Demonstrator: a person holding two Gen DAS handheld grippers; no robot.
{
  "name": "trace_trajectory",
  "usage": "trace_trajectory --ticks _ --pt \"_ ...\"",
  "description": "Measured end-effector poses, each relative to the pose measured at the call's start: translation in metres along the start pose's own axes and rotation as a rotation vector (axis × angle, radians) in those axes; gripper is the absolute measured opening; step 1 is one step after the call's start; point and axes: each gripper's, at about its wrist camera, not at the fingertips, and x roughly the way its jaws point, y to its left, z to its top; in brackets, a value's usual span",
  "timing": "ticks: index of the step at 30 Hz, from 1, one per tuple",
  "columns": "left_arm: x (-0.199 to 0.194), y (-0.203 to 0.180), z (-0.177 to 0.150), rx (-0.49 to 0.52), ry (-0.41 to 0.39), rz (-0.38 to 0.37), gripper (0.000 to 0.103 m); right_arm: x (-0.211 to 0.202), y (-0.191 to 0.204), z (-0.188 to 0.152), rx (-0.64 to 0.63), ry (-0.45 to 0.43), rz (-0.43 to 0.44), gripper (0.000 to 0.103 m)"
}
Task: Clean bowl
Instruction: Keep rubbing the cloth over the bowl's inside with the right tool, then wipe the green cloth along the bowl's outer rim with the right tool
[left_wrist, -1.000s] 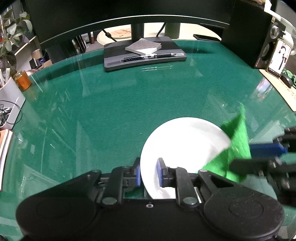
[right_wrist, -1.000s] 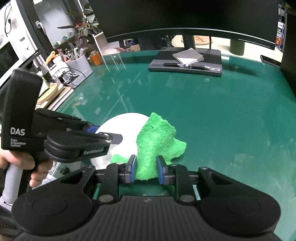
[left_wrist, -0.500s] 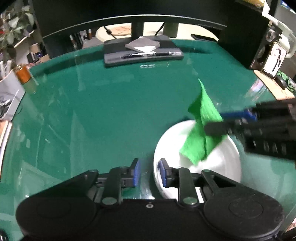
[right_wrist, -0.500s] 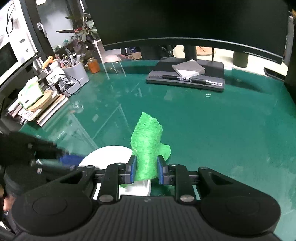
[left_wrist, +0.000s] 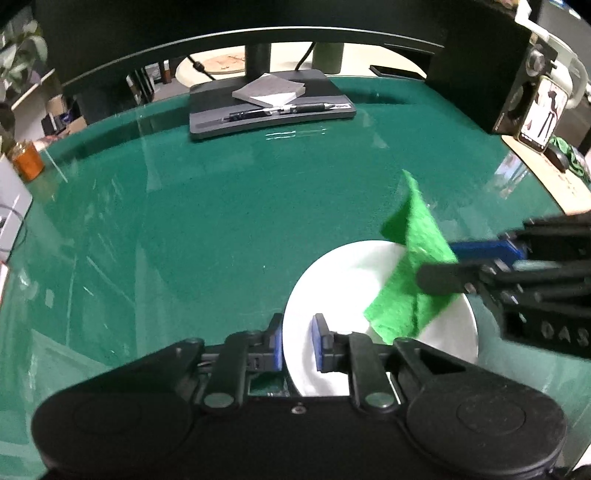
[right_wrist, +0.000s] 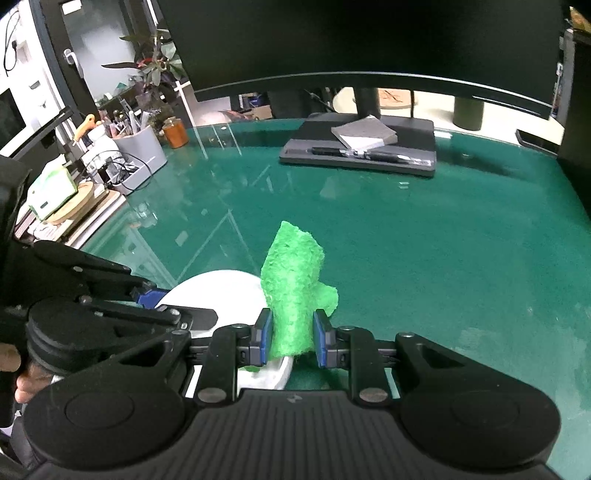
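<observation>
the left hand-held gripper (left_wrist: 297, 341) clamps the rim of the white bowl (left_wrist: 343, 280) on the green desk (left_wrist: 221, 229). the right hand-held gripper (right_wrist: 291, 338) pinches a green cloth (right_wrist: 293, 291) over the bowl.

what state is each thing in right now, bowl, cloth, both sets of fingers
white bowl: on the green table, rim clamped
green cloth: crumpled, pinched, hanging over the bowl
left gripper: fingers just closed onto the bowl's near rim
right gripper: fingers shut on the cloth
</observation>
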Motion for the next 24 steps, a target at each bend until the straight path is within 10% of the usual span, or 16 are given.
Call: trace_trajectory --ticks 24 --pt "-0.003 -0.016 -0.009 0.092 -0.011 0.053 0.02 -0.011 0.015 -0.019 0.069 -0.034 -0.086 0.024"
